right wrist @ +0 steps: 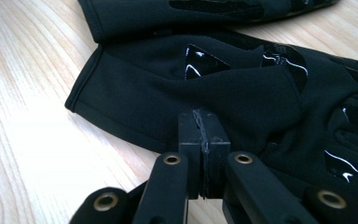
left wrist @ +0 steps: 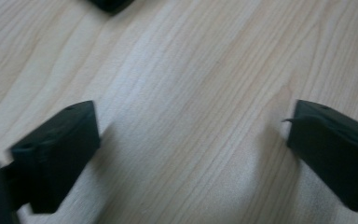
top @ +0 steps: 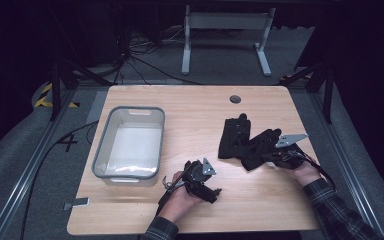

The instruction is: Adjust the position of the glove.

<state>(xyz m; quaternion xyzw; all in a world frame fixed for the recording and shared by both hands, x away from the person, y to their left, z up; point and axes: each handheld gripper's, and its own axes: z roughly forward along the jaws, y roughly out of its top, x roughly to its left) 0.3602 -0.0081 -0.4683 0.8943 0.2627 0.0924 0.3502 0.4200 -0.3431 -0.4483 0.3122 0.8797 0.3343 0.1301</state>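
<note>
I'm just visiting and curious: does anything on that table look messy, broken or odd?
Nothing is broken or spilled. The two black gloves lie in a loose, overlapping heap rather than flat, and the right tongs are shut at the edge of one. The grey bin sits square; the left tongs hang open over bare wood.

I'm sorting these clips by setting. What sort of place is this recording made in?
Probably a lab or recording studio rather than a home: a light wooden table stands on grey carpet amid dark curtains, loose black cables trail across the floor, and yellow-black hazard tape marks a stand's foot.
</note>
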